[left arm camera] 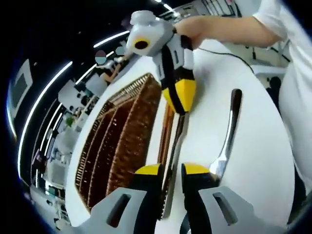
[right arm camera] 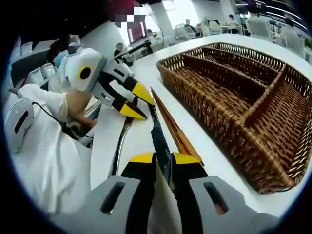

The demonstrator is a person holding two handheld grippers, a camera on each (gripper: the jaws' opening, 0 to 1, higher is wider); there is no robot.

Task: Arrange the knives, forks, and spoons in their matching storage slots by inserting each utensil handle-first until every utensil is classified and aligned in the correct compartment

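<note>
Left hand-held gripper (left arm camera: 170, 171): yellow-tipped jaws closed on the serrated knife (left arm camera: 171, 168), gripping the blade end; the knife runs away from the camera along the white surface (left arm camera: 253, 161). Right hand-held gripper (right arm camera: 163, 161): jaws clamped on the same knife (right arm camera: 159, 139) from the opposite end. Each gripper appears in the other's view, so the two face one another with the knife spanning between them.

Knife lies just beside the long edge of the wicker tray (left arm camera: 122, 146), outside it. A brown-handled utensil (right arm camera: 176, 131) lies alongside the knife, between it and the tray; its type cannot be told. In the right gripper view the tray (right arm camera: 234, 141) shows several compartments split by wicker dividers.

A spoon or fork with a dark handle (left arm camera: 228, 134) lies on the surface on the knife's other side, apart from the tray; its head is partly hidden behind the left jaw.
</note>
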